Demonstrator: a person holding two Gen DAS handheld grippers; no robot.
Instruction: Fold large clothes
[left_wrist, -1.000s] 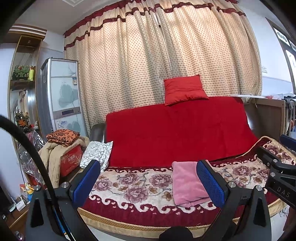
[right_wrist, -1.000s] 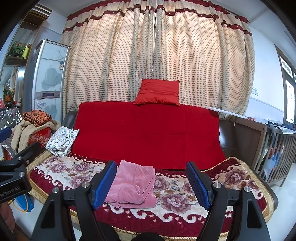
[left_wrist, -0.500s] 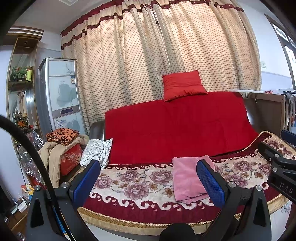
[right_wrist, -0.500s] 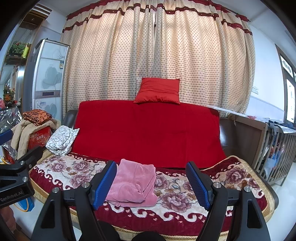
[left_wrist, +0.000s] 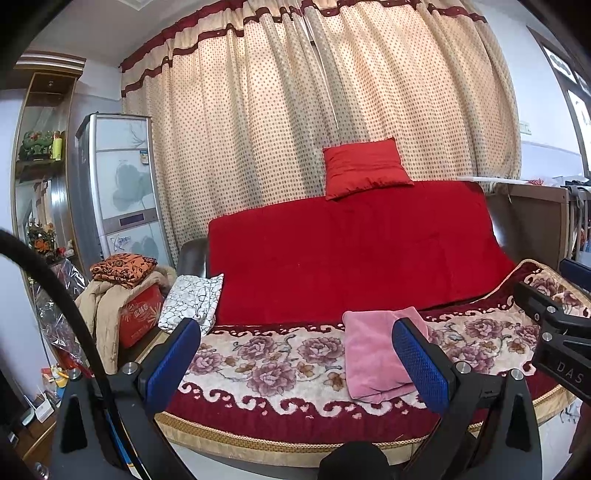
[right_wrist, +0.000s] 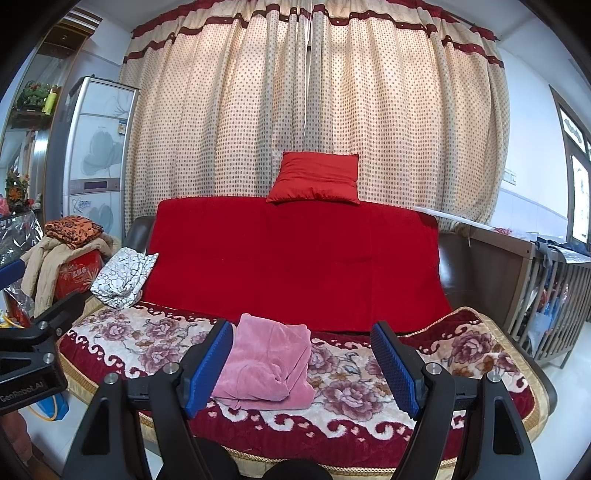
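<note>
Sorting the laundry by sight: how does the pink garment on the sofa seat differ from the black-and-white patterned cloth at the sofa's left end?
The pink garment is plain; the black-and-white cloth carries a crackle pattern. The pink garment lies folded flat on the floral seat cover; the black-and-white cloth sits bunched up against the red throw. Both are soft fabric, untouched by either hand-held gripper.

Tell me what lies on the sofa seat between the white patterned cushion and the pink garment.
Nothing: only bare floral cover between the cushion and the garment, clearest in the left wrist view.
</note>
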